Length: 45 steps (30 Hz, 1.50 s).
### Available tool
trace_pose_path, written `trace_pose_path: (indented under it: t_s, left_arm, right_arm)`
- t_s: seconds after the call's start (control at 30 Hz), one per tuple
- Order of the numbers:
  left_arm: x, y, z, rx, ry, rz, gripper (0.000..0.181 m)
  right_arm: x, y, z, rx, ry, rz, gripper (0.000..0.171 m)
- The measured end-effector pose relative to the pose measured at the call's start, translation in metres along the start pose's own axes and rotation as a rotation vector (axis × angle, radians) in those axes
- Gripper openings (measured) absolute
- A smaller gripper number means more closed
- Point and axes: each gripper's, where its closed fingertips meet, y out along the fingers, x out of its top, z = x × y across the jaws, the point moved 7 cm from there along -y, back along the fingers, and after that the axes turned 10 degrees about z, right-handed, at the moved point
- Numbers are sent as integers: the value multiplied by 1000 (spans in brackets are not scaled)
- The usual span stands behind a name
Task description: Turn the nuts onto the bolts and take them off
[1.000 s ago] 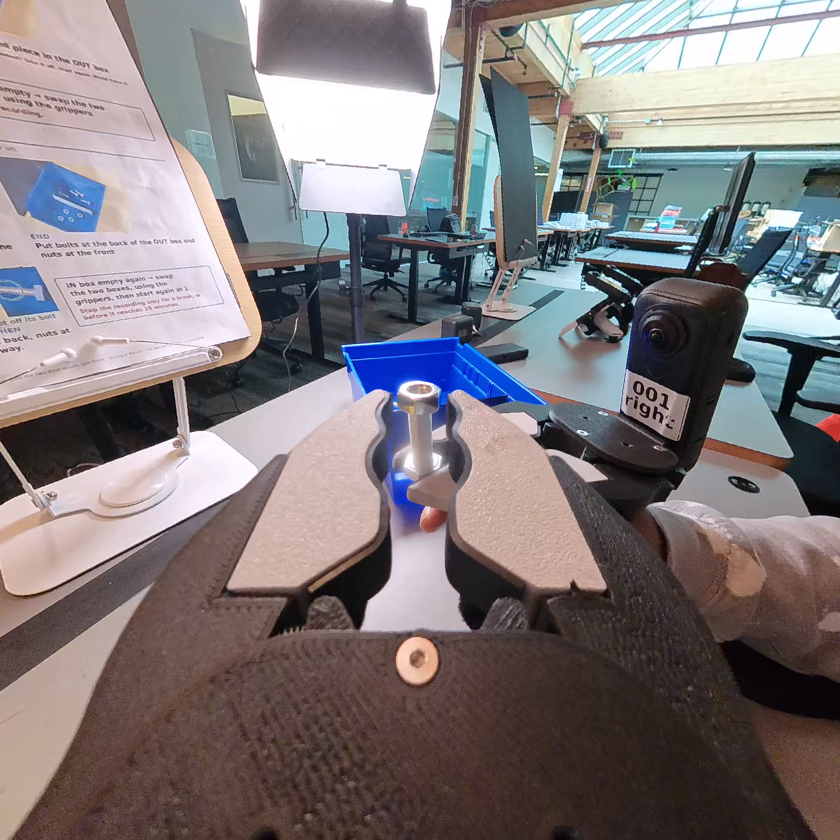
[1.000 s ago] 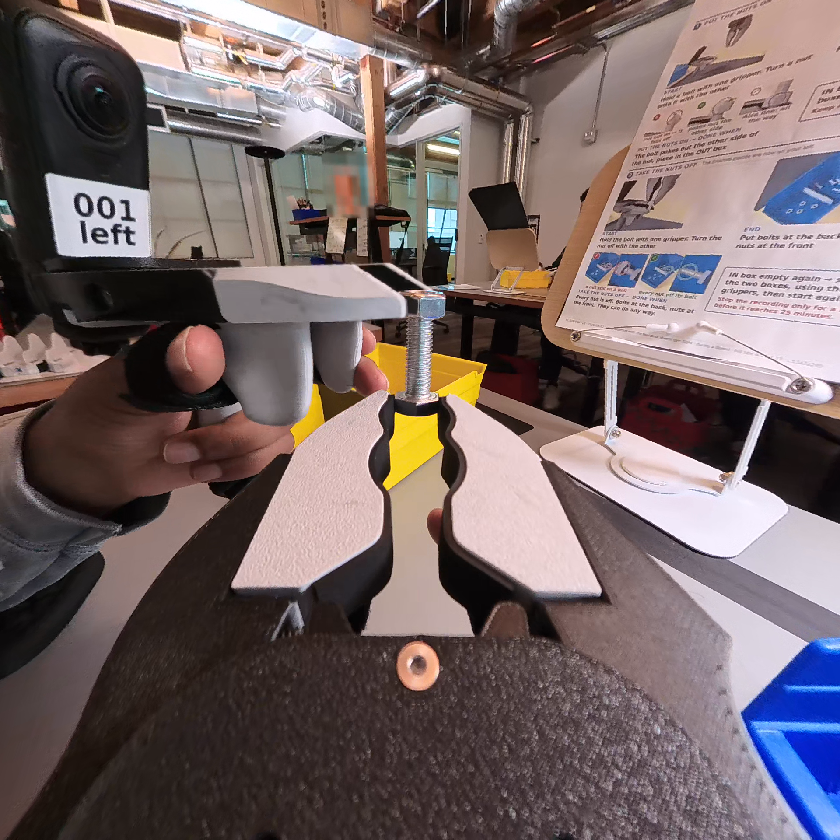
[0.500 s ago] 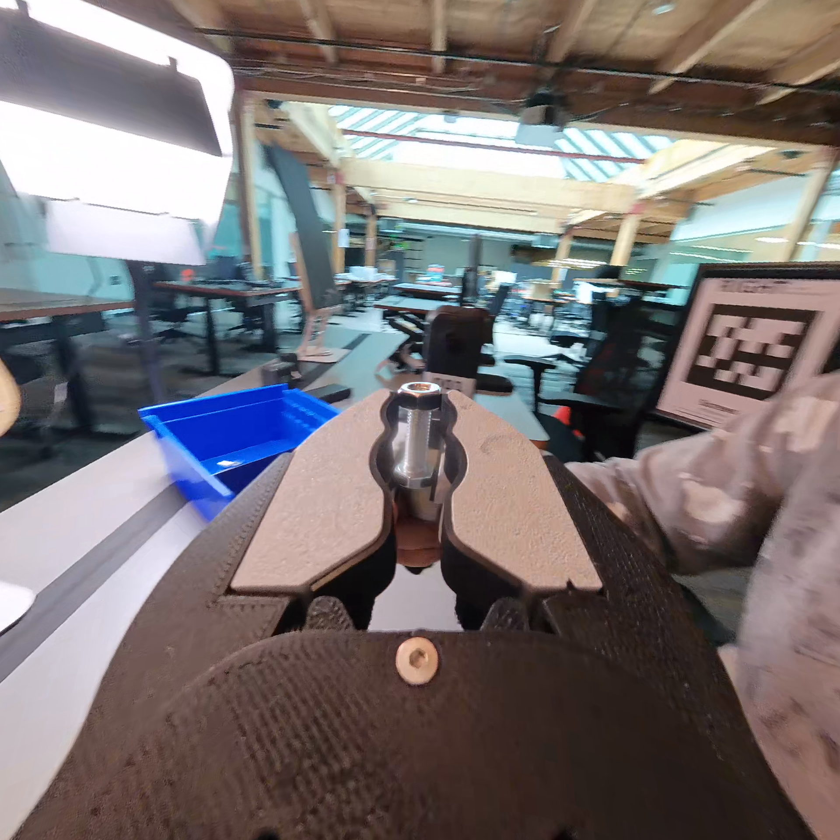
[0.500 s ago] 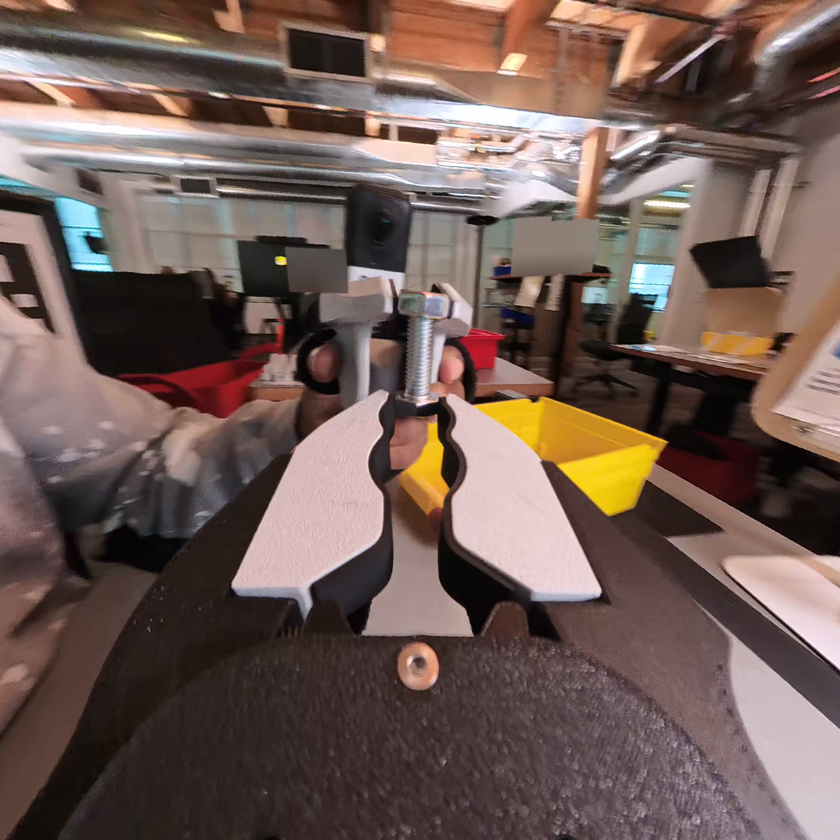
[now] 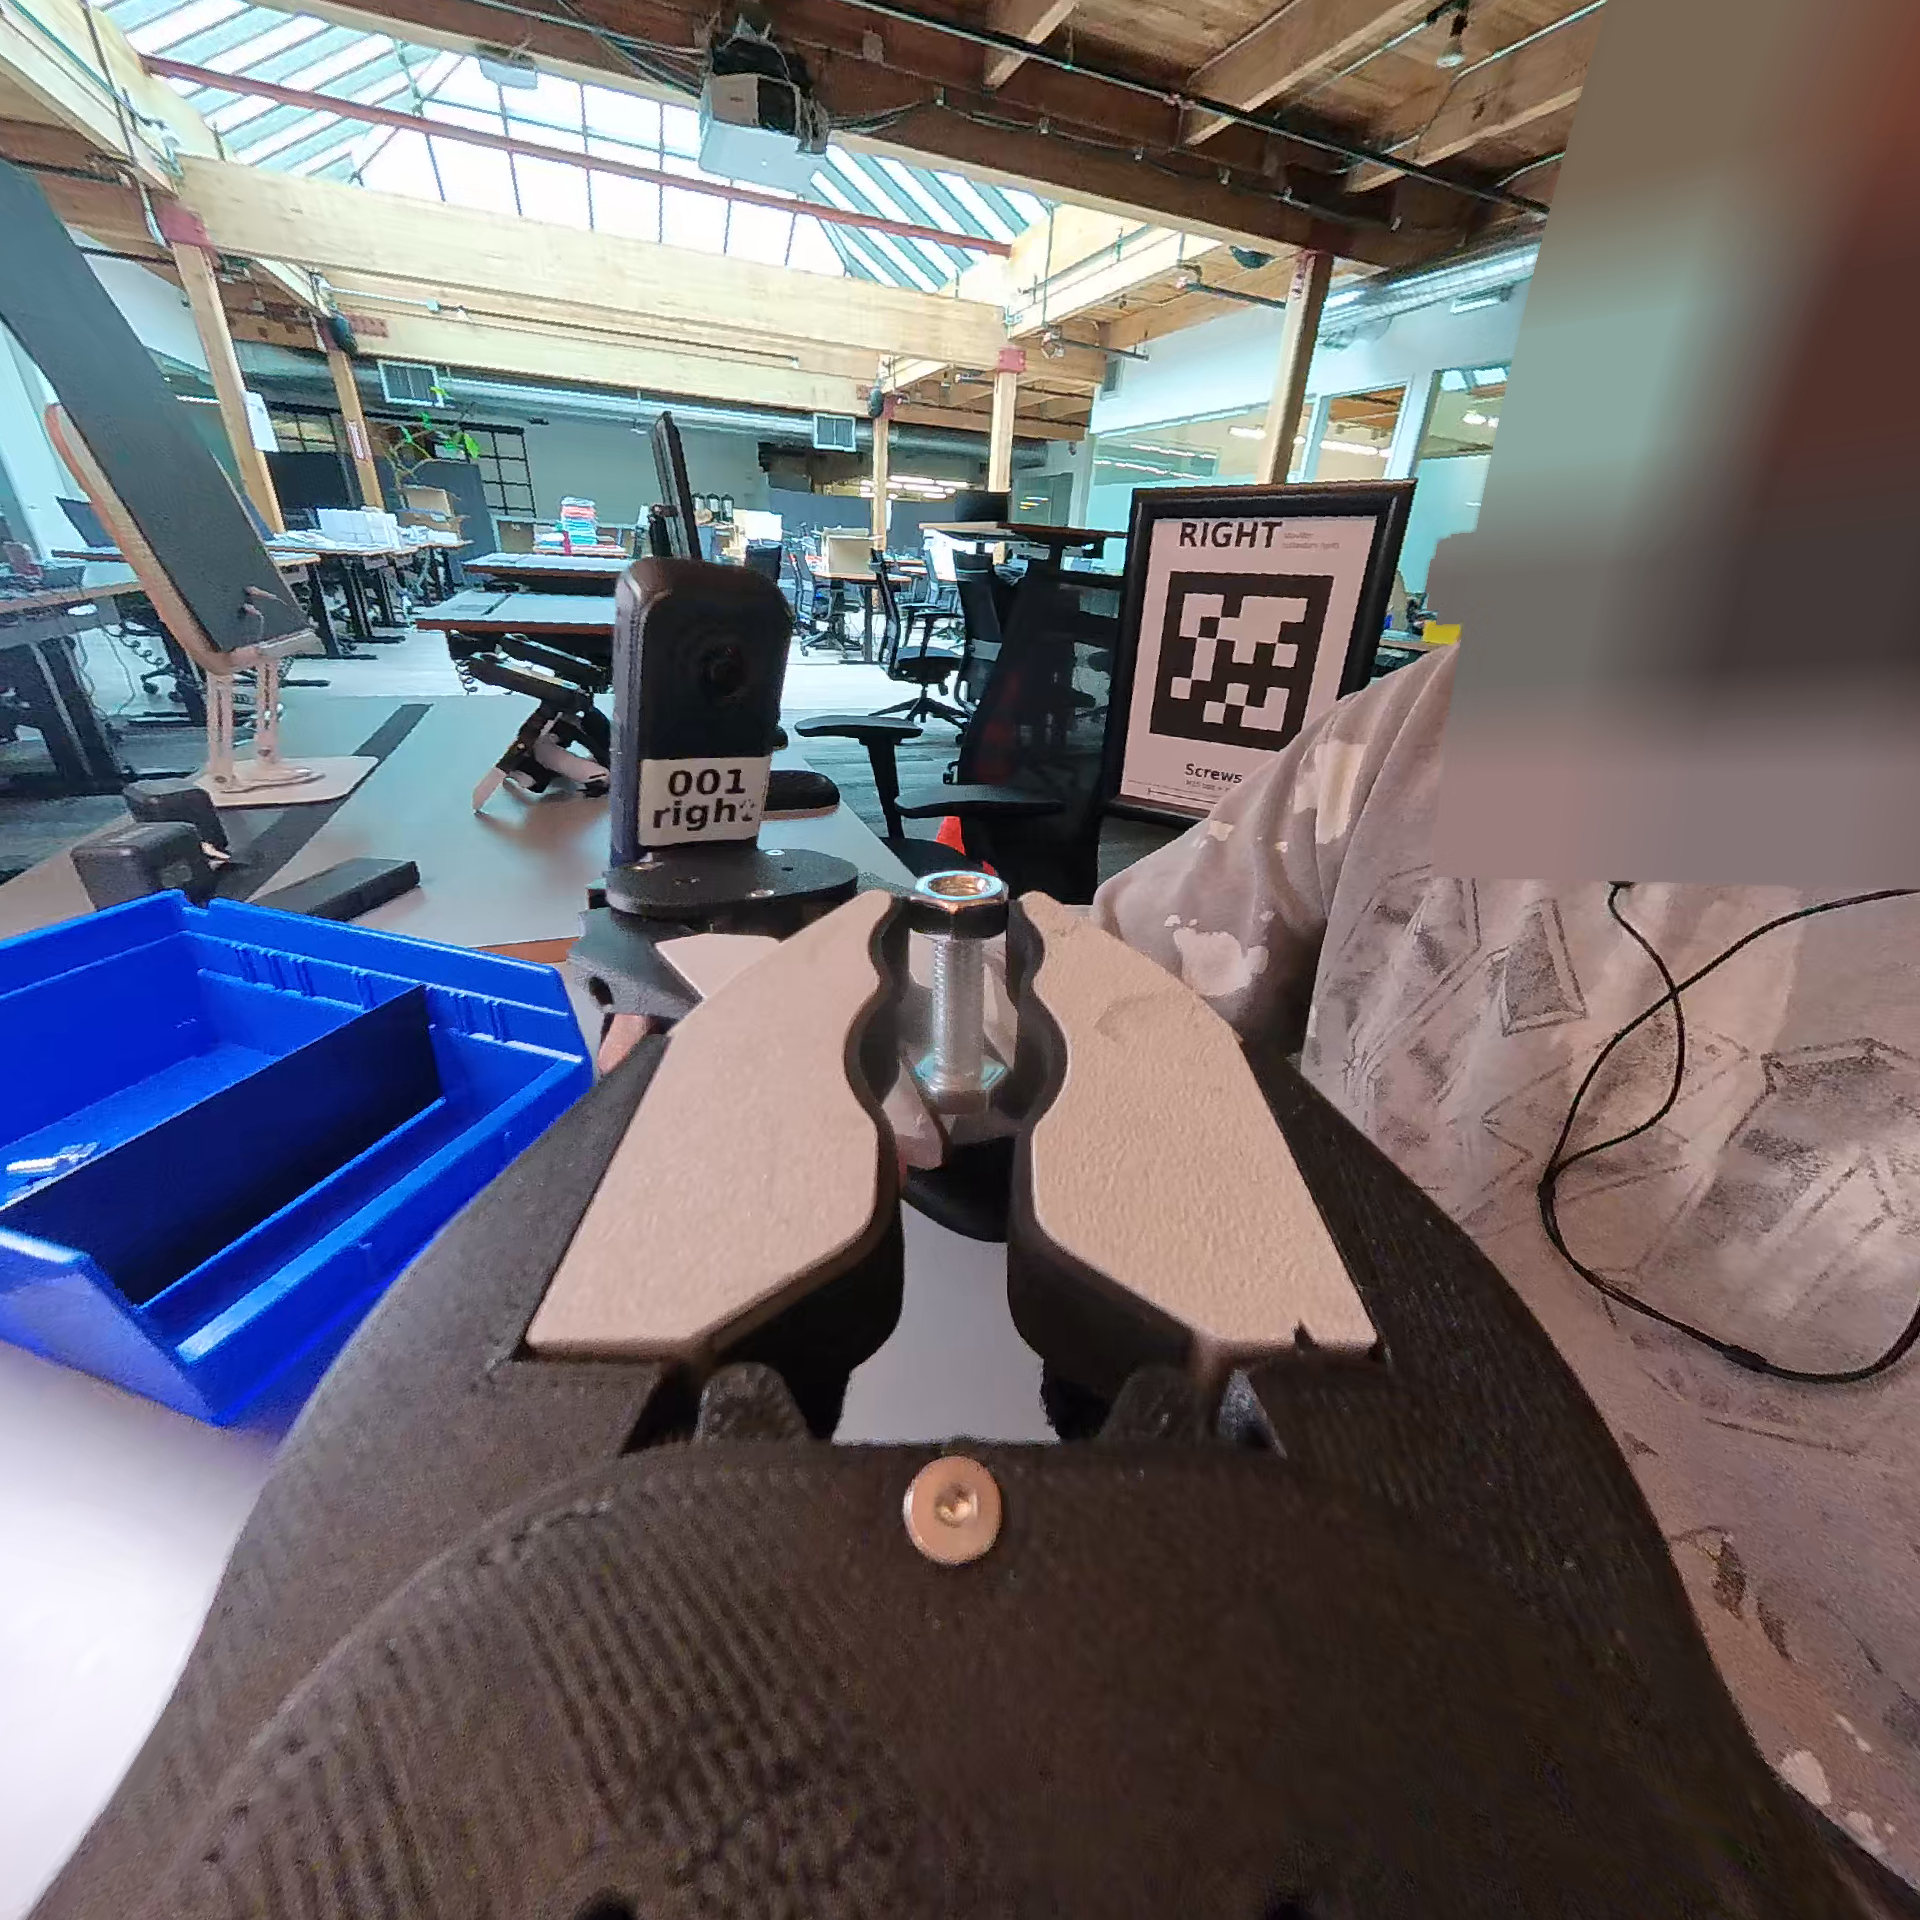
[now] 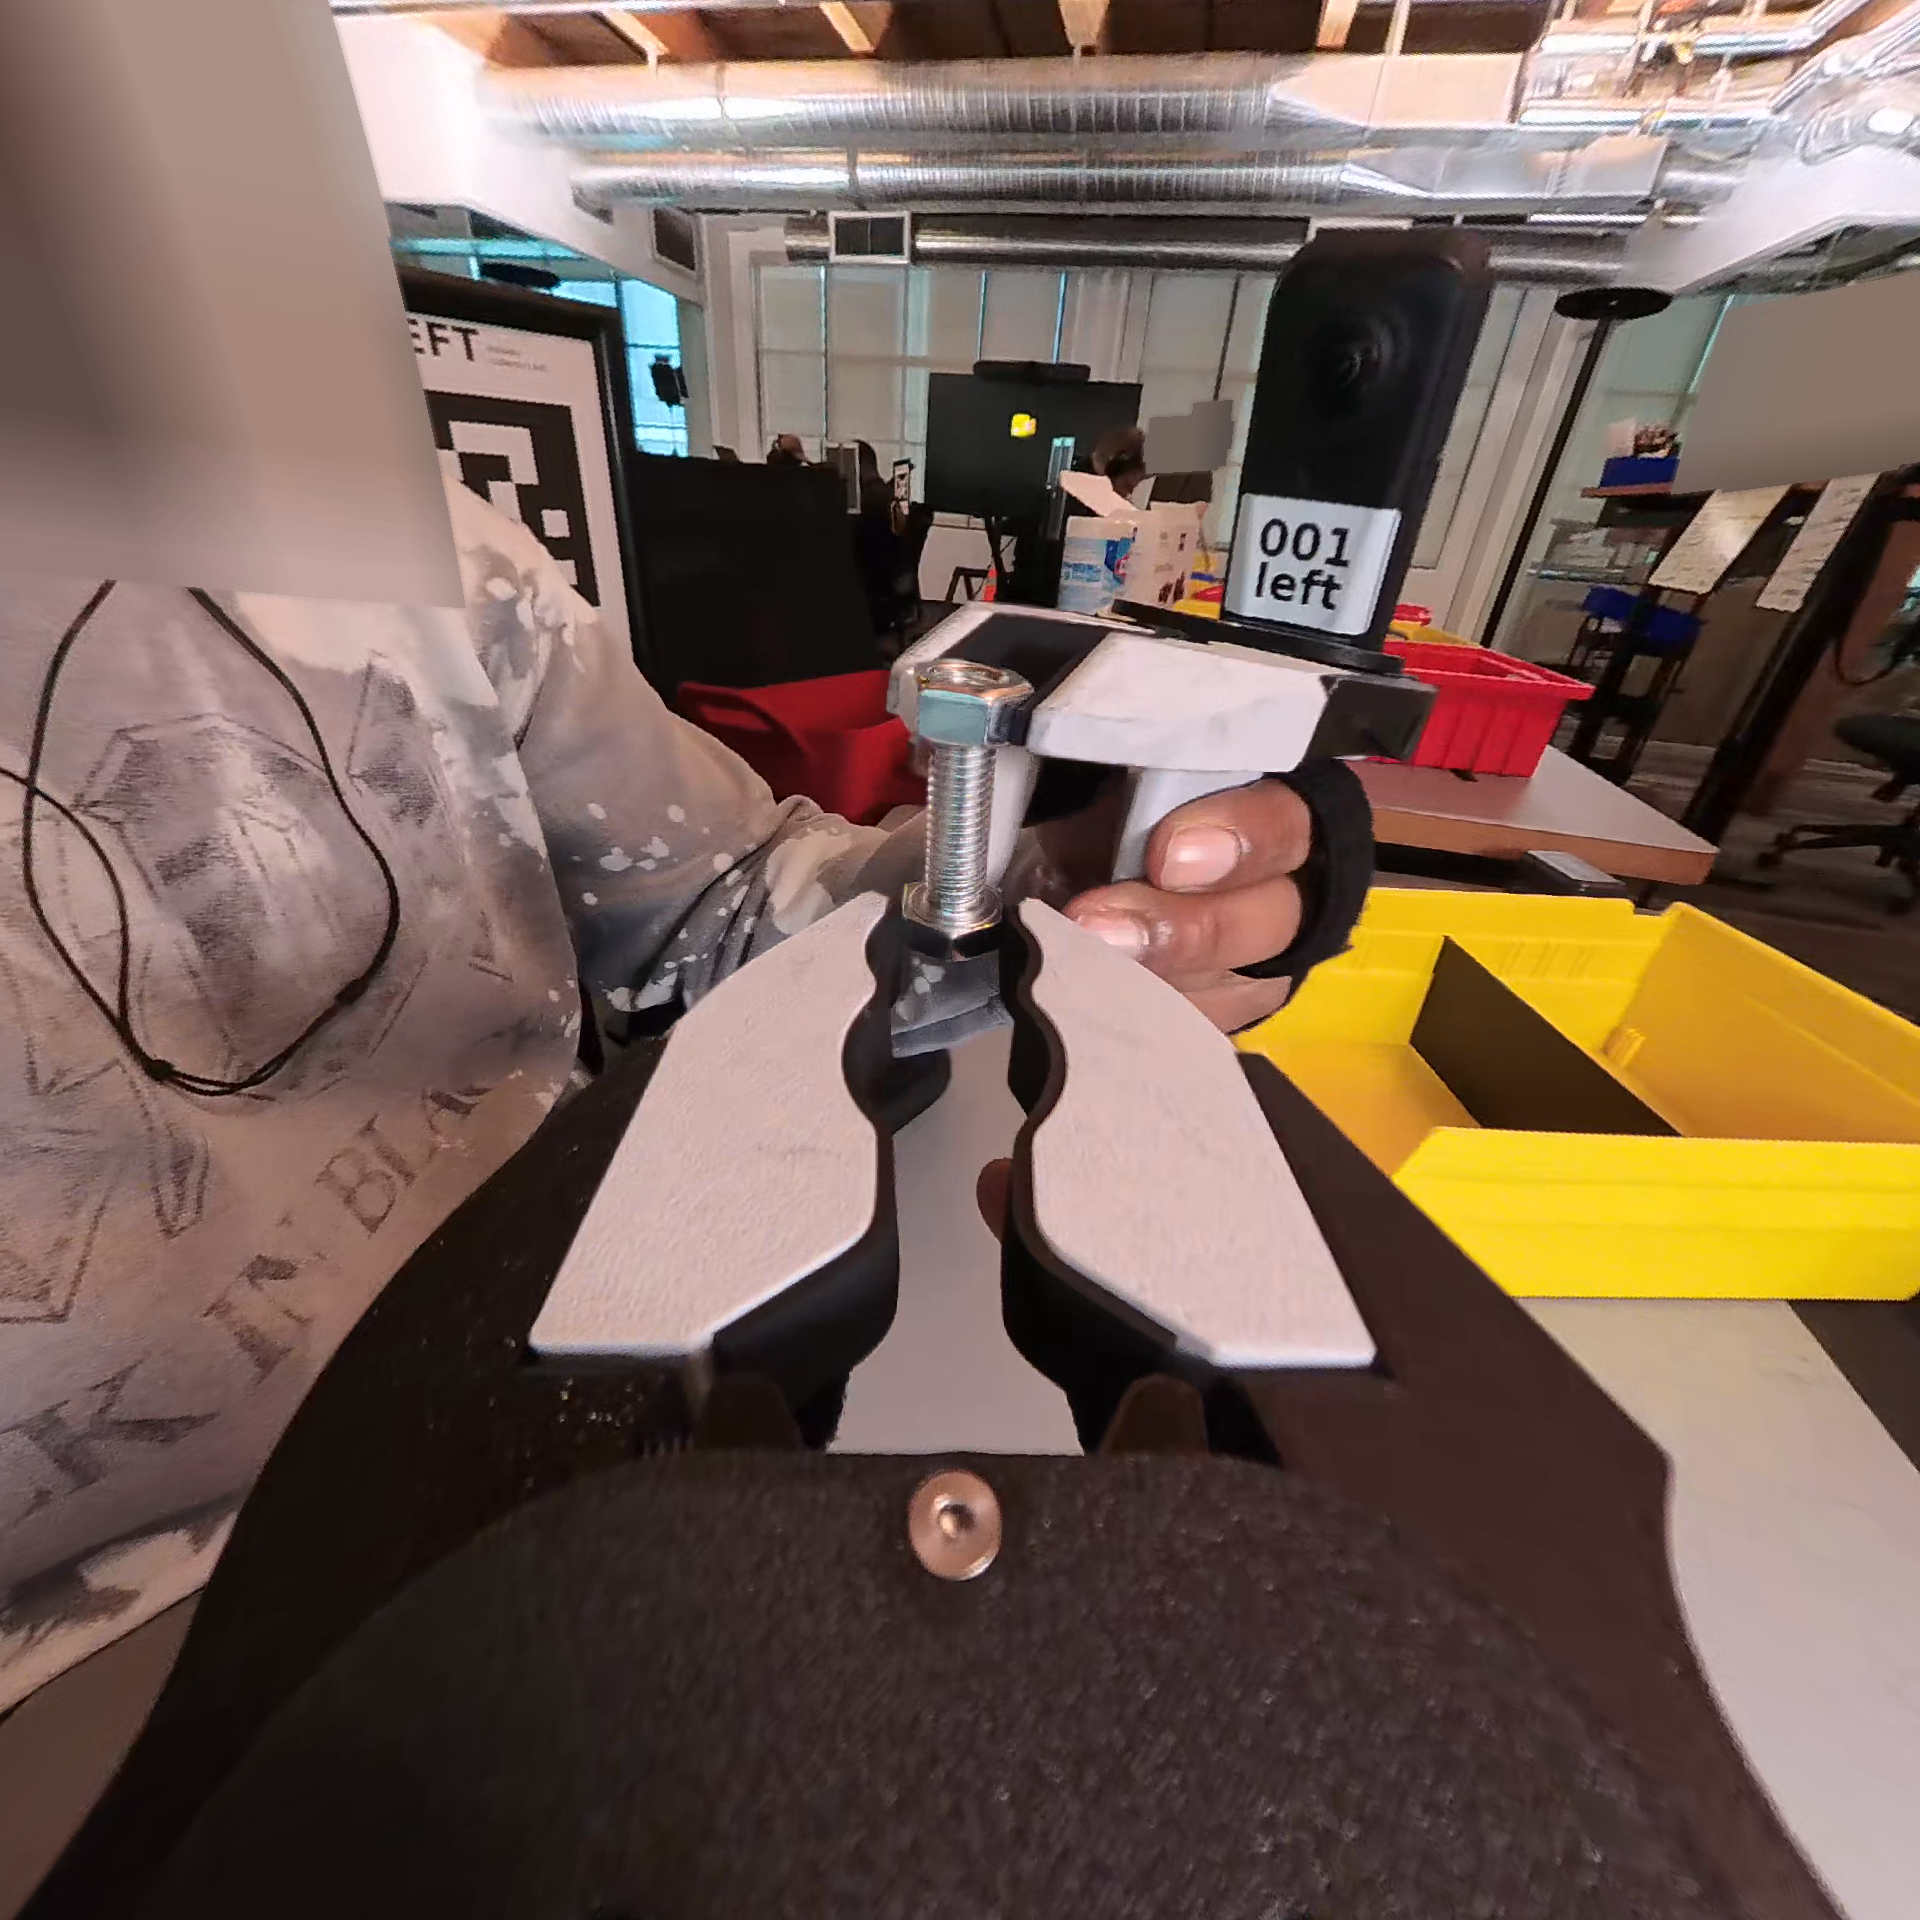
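My left gripper [image 5: 956, 914] clamps the nut [image 5: 958, 896], right gripper [image 6: 951, 935] clamps the bolt [image 6: 958, 831] head, shank axis upright between them.

Both grippers [image 5: 958, 914] [image 6: 951, 920] clamped, facing.

Left tongs [image 5: 958, 920] clamp the nut [image 5: 959, 891] atop an upright bolt [image 5: 954, 1013], blue bin [image 5: 260, 1132] beside.

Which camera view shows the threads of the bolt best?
The right wrist view: the bolt stands side-on and sharp, threads bare between the two grippers. In the left wrist view the bolt sits partly hidden between the left gripper fingers.
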Motion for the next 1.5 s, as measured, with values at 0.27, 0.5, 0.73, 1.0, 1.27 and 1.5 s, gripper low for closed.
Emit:
trace_pose_path:
  t_s: [0.27,0.5,0.73,1.0,1.27,1.5]
  left_arm:
    - [4,-18,8,188,24,26,23]
    - [1,-20,17,389,72,105,30]
    - [-4,-16,27,551,95,132,28]
    - [-7,-15,32,619,94,159,18]
    - [-7,-18,22,319,-38,115,18]
    - [-12,-15,2,124,4,205,18]
  right_arm:
    - [-5,-5,-17,-207,-13,59,18]
    - [-10,-8,-29,-348,22,121,18]
    - [-13,-13,-39,-472,63,141,18]
    - [-16,-13,-43,-519,76,155,18]
    - [-14,-6,-31,-390,7,123,18]
    - [-16,12,-11,-151,-10,152,18]
